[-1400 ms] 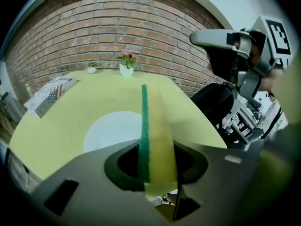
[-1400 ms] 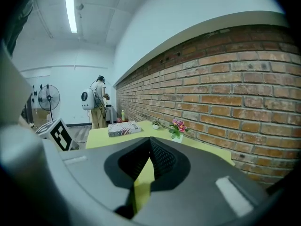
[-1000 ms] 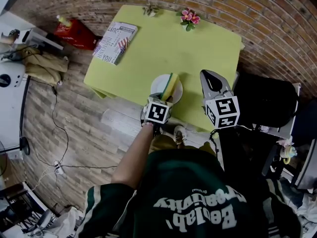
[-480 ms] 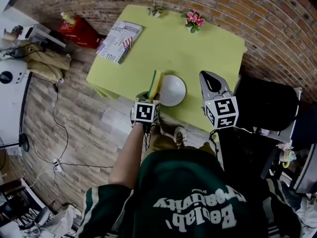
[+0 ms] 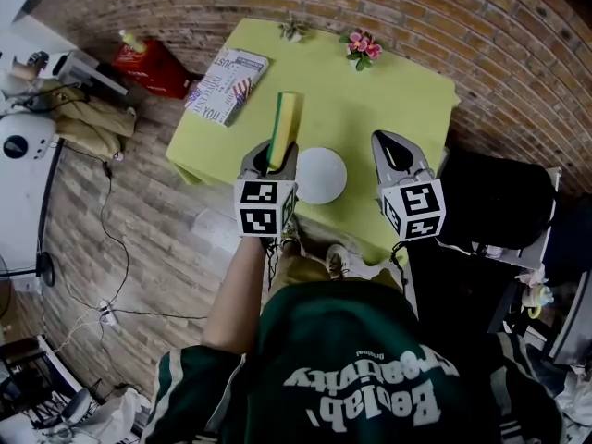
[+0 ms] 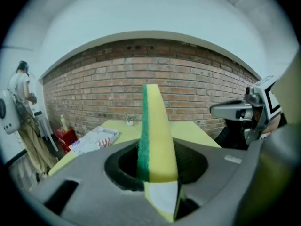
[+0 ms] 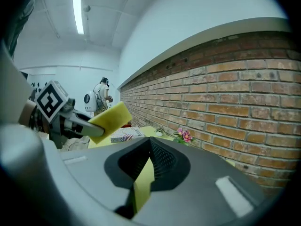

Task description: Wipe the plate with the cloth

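Left claw [image 5: 274, 162] clamped on sponge [image 5: 285, 123]: yellow foam, green scrub face. Sponge sticks straight out of jaws, held over table [image 5: 398, 81], just left of plate [image 5: 321, 175], not touching it. Right claw [image 5: 389, 140] closed on nothing, right of plate. Plate white, bare, near table's front edge.

Guess: sponge light, soft, squashes under grip; hold one end, leave long end free. Plate stiff, slick, breakable, may skid when rubbed; steady at rim.

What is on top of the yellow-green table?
A round white plate, a printed newspaper, small pink flowers and a tiny unclear item by the far edge. The left gripper, holding a yellow-and-green sponge, and the right gripper hide parts of the table.
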### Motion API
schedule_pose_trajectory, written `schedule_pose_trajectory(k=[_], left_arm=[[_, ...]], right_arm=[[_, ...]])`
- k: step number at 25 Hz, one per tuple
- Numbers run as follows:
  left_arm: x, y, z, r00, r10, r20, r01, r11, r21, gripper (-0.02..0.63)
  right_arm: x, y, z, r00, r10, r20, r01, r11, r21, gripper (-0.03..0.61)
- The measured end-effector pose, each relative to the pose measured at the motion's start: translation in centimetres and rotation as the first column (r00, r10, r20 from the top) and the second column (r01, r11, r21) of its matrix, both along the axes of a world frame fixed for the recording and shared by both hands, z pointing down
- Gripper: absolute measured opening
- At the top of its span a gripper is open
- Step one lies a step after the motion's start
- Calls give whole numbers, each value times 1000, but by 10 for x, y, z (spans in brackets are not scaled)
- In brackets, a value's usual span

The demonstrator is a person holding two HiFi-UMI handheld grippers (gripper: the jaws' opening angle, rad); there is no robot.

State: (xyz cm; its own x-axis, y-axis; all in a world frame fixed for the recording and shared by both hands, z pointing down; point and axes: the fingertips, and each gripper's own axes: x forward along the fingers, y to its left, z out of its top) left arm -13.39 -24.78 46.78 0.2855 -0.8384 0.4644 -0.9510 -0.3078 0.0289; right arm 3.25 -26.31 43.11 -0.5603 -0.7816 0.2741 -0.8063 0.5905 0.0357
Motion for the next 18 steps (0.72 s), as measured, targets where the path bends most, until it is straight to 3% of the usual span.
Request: schedule_pose_trajectory(k=[6,18], left_arm=[[-14,-4,-78,995,-88,37,77,973,219,132],[-21,13,-128,989,-129,68,101,941,322,132]], right_arm=[[0,-1,-19,1000,-2,9,2,999,39,12],[-9,5,-51,998,-50,-38,55,988,146,11]])
